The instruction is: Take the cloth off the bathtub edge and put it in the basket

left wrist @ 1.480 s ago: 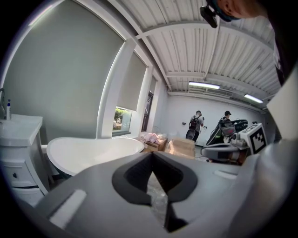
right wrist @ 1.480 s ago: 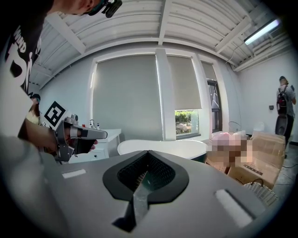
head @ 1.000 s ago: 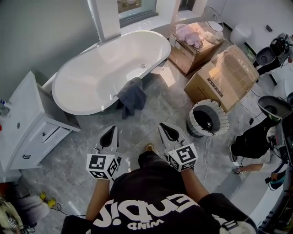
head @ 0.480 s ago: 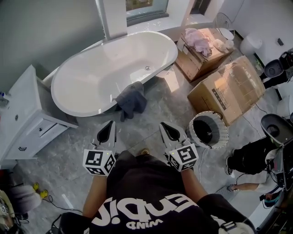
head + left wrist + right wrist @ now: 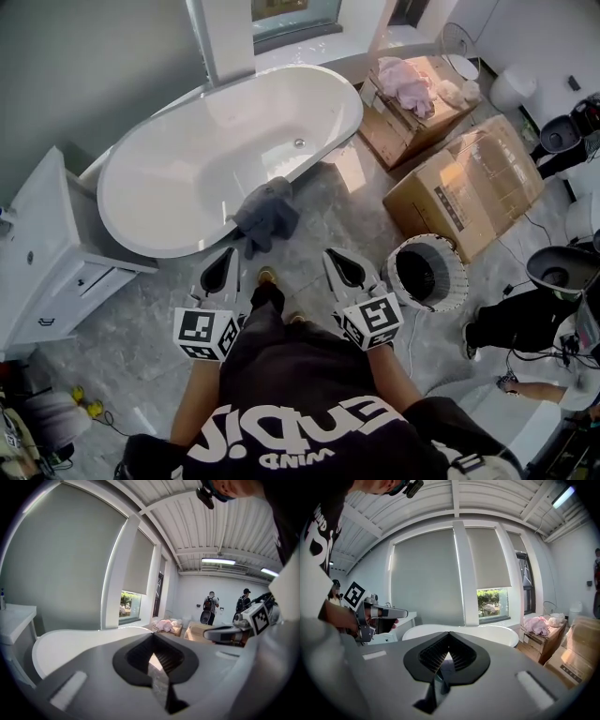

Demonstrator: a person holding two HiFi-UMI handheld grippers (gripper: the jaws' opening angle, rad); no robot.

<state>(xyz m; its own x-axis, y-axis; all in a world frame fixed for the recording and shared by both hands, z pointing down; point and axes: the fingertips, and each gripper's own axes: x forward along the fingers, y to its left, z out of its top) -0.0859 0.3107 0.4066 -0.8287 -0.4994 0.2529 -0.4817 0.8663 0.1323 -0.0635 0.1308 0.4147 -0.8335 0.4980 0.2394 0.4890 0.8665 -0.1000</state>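
Observation:
A dark grey cloth (image 5: 265, 212) hangs over the near rim of the white oval bathtub (image 5: 169, 159) and trails onto the floor. A round white slatted basket (image 5: 427, 271) stands on the floor to the right. My left gripper (image 5: 225, 262) and right gripper (image 5: 342, 263) are held side by side in front of the person, both shut and empty, short of the cloth. In the left gripper view the jaws (image 5: 151, 639) meet tip to tip with the tub rim (image 5: 70, 639) beyond. The right gripper view shows closed jaws (image 5: 448, 638) before the tub (image 5: 487, 632).
A white cabinet (image 5: 47, 253) stands left of the tub. Two cardboard boxes (image 5: 469, 183) sit at the right, one holding pink cloth (image 5: 405, 80). Other people (image 5: 525, 319) and black chairs (image 5: 562, 267) are at the far right. Grey marble floor (image 5: 319, 202) lies between tub and basket.
The person has stepped toward the tub; one foot now shows between the grippers. Cloth and basket lie nearer to the grippers. Both grippers stay shut.

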